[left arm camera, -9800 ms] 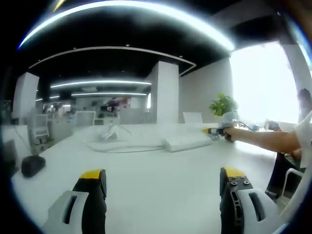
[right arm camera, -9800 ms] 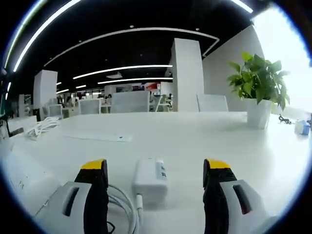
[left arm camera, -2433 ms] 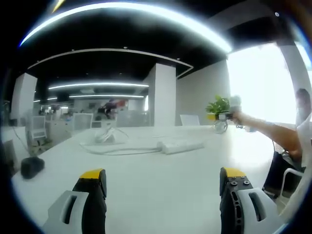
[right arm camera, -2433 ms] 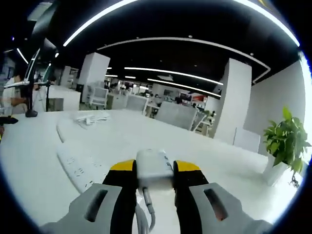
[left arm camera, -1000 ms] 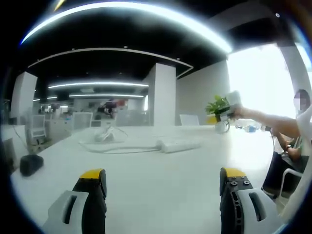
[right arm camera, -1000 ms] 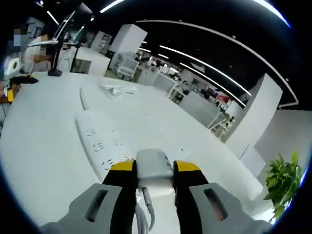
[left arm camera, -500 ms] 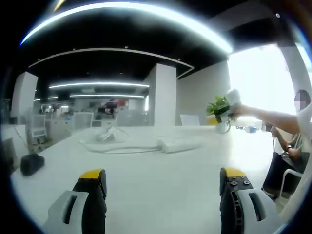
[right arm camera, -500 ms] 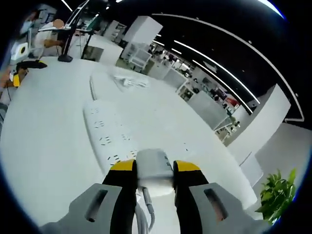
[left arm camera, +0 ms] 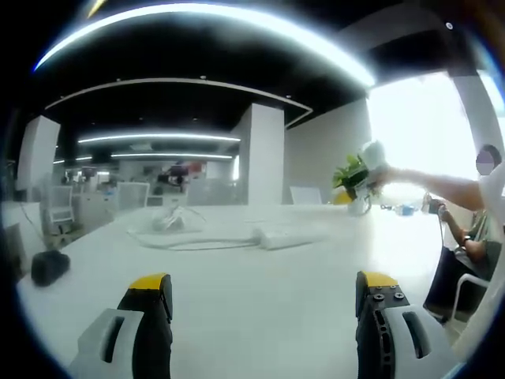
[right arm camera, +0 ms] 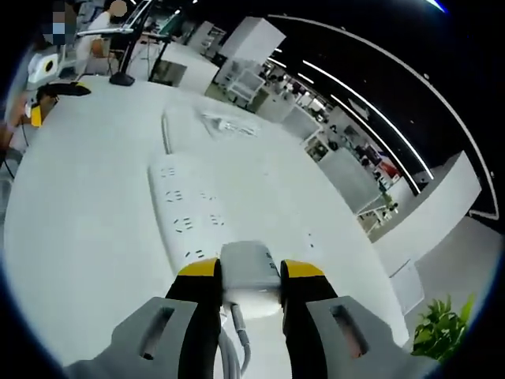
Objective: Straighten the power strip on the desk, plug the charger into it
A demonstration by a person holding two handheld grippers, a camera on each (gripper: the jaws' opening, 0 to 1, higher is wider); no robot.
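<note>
In the right gripper view my right gripper is shut on the white charger, its cable trailing down between the jaws. Just beyond the charger lies the long white power strip, seen from above, its sockets facing up. In the left gripper view my left gripper stands open above the bare white desk with nothing between its jaws. Far across the desk lies the power strip, and the right gripper shows at the right, held up over the desk by a person's arm.
A coiled white cable lies at the desk's far side, seen also as a cable bundle. A dark mouse-like object sits at the left edge. A potted plant stands at the right. A person's arm reaches in.
The right gripper, still holding the charger, has tilted further down over the power strip, which now lies closer and more beneath it. The left gripper has stayed still.
</note>
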